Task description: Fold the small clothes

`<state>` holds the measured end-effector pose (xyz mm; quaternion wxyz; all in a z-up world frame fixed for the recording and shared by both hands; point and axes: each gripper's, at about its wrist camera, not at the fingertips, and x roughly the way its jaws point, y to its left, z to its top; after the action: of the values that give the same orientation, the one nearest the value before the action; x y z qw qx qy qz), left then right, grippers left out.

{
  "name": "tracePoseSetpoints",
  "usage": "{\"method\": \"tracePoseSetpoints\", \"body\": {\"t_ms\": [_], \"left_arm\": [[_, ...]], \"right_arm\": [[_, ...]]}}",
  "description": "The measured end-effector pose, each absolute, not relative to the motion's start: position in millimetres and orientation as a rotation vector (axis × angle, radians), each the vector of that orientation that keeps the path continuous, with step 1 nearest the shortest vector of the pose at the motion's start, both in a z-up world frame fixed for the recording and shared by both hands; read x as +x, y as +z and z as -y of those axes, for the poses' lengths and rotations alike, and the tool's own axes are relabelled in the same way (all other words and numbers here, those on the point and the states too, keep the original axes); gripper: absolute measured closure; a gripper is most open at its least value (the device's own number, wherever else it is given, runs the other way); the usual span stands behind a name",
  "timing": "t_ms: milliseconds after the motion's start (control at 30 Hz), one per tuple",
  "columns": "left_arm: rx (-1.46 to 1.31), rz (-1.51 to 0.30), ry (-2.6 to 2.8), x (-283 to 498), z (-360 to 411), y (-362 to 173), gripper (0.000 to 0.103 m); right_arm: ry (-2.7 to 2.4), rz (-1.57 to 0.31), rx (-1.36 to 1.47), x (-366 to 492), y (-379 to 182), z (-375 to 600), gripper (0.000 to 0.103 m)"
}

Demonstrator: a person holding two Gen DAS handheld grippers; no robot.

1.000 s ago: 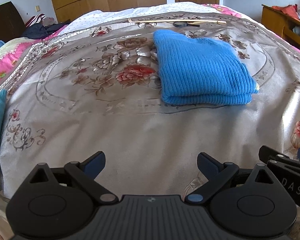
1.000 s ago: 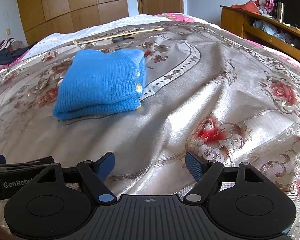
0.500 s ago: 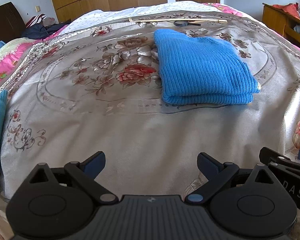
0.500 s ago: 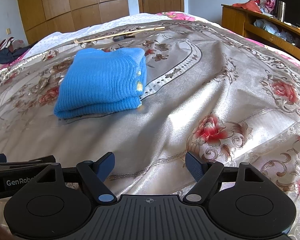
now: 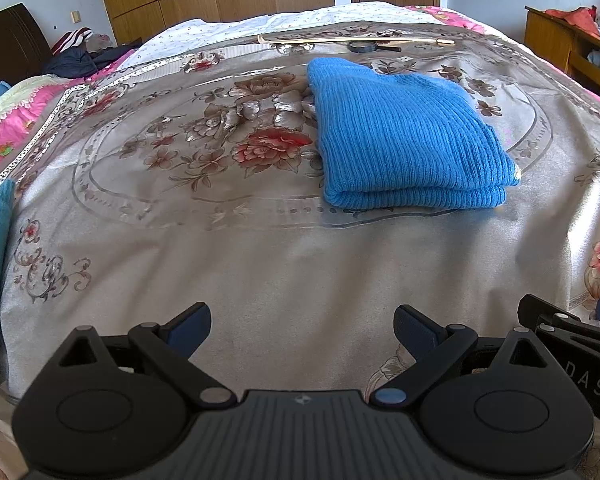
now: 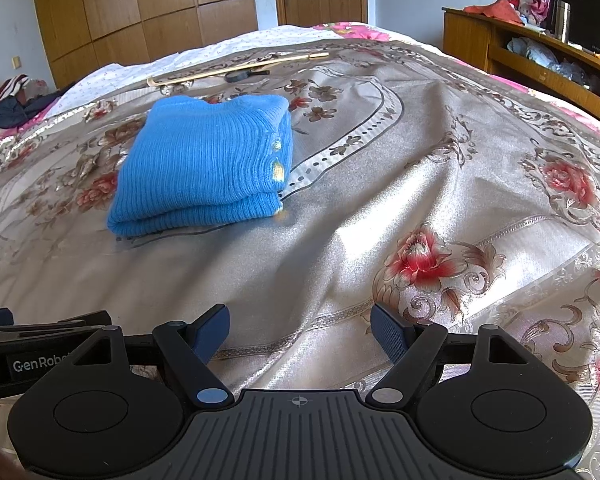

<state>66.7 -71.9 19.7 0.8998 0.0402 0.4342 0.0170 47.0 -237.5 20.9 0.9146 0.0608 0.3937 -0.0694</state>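
Blue knitted garment found lying on the bed, already doubled into a compact stack, at about 1 o'clock from the left gripper and 11 o'clock from the right gripper. Both sets of fingers spread wide, holding nothing, poised above bare bedspread well short of the stack. Fold judged essentially complete; upper layer sits slightly askew at the right-hand edge. Recommended: no further grasp unless squaring that edge, then a light pinch on the top layer only, avoiding dragging the slippery cover beneath. Stick at 12 o'clock clear of the work
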Motion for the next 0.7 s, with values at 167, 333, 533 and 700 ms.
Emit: {"method": "tracePoseSetpoints", "body": {"t_ms": [167, 333, 533, 700], "left_arm": [[0.082, -0.899, 0.035, 66.8, 71.8, 19.5, 0.000], [0.082, -0.898, 0.035, 66.8, 71.6, 19.5, 0.000], [0.075, -0.901, 0.038, 66.5, 71.5, 19.1, 0.000], [0.074, -0.900, 0.038, 65.3, 72.3, 19.5, 0.000]], "right_arm": [[-0.143, -0.811, 0.126, 46.9, 20.9, 237.4, 0.024], [-0.143, -0.811, 0.126, 46.7, 21.0, 237.4, 0.024], [-0.143, -0.811, 0.126, 46.8, 21.1, 237.5, 0.024], [-0.143, -0.811, 0.126, 47.0, 21.2, 237.6, 0.024]]}}
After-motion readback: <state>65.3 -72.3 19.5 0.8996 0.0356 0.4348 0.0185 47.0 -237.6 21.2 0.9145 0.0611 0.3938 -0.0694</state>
